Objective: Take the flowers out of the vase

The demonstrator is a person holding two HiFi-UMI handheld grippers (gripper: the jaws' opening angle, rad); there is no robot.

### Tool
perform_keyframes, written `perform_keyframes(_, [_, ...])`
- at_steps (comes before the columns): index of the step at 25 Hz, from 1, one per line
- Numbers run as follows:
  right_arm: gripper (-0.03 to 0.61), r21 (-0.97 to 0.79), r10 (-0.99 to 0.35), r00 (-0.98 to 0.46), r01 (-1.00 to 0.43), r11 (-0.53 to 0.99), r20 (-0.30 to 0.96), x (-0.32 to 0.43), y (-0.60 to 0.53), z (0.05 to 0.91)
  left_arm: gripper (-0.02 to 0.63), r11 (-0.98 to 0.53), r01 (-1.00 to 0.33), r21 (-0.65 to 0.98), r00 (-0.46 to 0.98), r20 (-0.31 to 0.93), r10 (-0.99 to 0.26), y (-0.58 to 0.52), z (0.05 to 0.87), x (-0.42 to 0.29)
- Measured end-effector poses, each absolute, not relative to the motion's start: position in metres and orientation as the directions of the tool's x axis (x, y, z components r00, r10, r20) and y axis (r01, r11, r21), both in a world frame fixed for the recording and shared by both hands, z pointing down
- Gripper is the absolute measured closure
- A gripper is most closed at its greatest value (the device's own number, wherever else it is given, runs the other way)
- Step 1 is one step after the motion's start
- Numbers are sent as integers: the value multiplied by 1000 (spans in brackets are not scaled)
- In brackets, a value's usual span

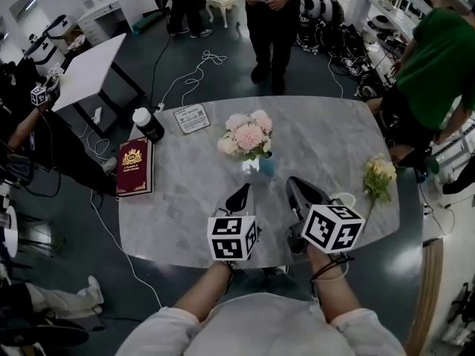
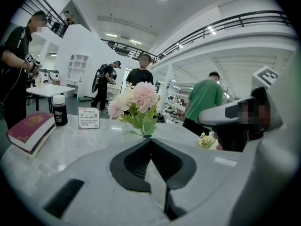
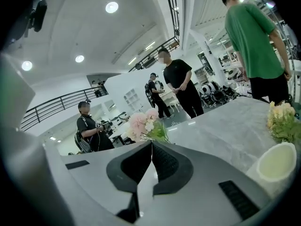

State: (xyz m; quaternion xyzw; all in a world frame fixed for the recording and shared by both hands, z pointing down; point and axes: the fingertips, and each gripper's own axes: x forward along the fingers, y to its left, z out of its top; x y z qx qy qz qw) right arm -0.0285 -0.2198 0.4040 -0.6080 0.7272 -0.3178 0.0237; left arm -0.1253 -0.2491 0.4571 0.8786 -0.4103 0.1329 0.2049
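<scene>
Pink flowers stand in their vase at frame centre. We hold our left gripper and right gripper just below, jaws pressed together and empty, aimed for the approach.

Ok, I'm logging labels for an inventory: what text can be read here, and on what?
No text can be quoted.
Red book: gold crest and lettering, too small to read.
White card: print and a code square, too blurred.
Black bottle: label too small.
</scene>
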Motion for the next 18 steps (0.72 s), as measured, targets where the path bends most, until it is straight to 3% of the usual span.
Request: perform_keyframes(18, [571,-486,-856,-279,-873,38,435,-20,-211,469,587,-623,-746,235,658,407,-634,-262,504,-92])
